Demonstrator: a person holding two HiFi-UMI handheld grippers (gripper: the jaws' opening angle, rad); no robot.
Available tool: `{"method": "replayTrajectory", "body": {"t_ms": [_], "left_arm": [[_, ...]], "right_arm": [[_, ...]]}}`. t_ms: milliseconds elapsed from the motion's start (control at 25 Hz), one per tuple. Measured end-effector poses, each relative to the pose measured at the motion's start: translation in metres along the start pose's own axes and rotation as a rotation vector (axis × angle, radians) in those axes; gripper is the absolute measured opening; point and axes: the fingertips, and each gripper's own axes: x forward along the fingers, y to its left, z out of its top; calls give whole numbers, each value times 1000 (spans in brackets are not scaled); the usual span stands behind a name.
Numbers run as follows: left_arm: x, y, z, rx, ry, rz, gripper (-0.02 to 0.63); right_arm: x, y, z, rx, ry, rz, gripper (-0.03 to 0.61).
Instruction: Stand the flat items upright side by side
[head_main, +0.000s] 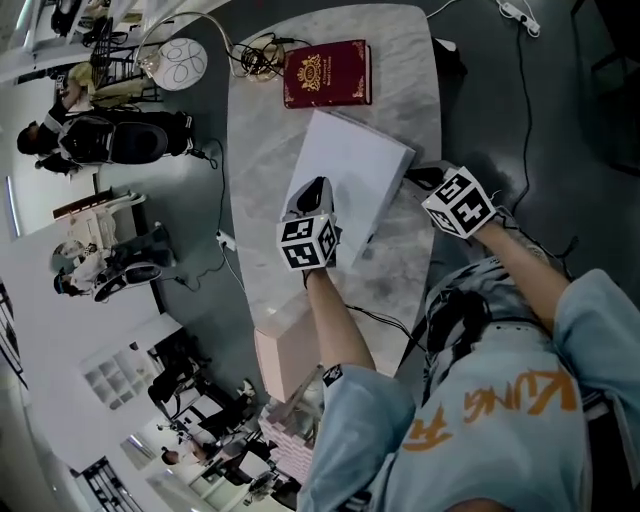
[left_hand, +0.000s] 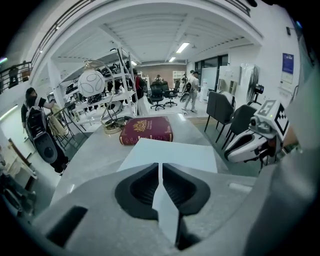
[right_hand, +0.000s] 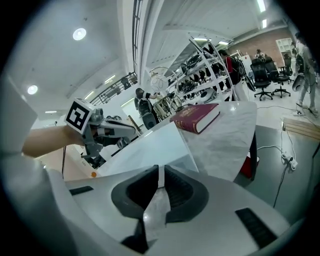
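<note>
A white flat item (head_main: 350, 170) (left_hand: 170, 154) (right_hand: 150, 150) lies askew in the middle of the marble table (head_main: 262, 200). Beyond it a dark red book (head_main: 327, 73) (left_hand: 146, 130) (right_hand: 197, 116) lies flat. My left gripper (head_main: 312, 190) (left_hand: 160, 167) sits over the white item's near left edge, its jaws together with only a thin slit. My right gripper (head_main: 415, 177) (right_hand: 160, 172) points at the item's right edge, jaws likewise nearly touching; I see nothing pinched. In the left gripper view the right gripper (left_hand: 229, 152) shows beside the item.
A round white object (head_main: 183, 63) and a tangle of cables (head_main: 255, 55) sit at the table's far left corner, next to the red book. The table is narrow, with floor on both sides. Shelves, chairs and people stand around the room.
</note>
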Motion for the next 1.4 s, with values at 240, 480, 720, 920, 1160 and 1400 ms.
{"method": "replayTrajectory", "body": {"t_ms": [240, 480, 720, 920, 1160, 1400], "left_arm": [[27, 16, 8, 89, 62, -50, 79], [51, 30, 6, 76, 108, -150, 238], [70, 46, 1, 104, 169, -243, 409], [88, 60, -2, 91, 214, -283, 448], [102, 61, -8, 76, 267, -371, 463], [105, 58, -14, -17, 248, -416, 461]], "right_arm": [[11, -7, -3, 64, 14, -2, 93], [24, -4, -17, 156, 59, 42, 177], [34, 7, -27, 254, 85, 98, 249], [42, 17, -31, 319, 93, 110, 311], [51, 19, -31, 452, 83, 136, 345], [56, 13, -33, 505, 84, 113, 347]]}}
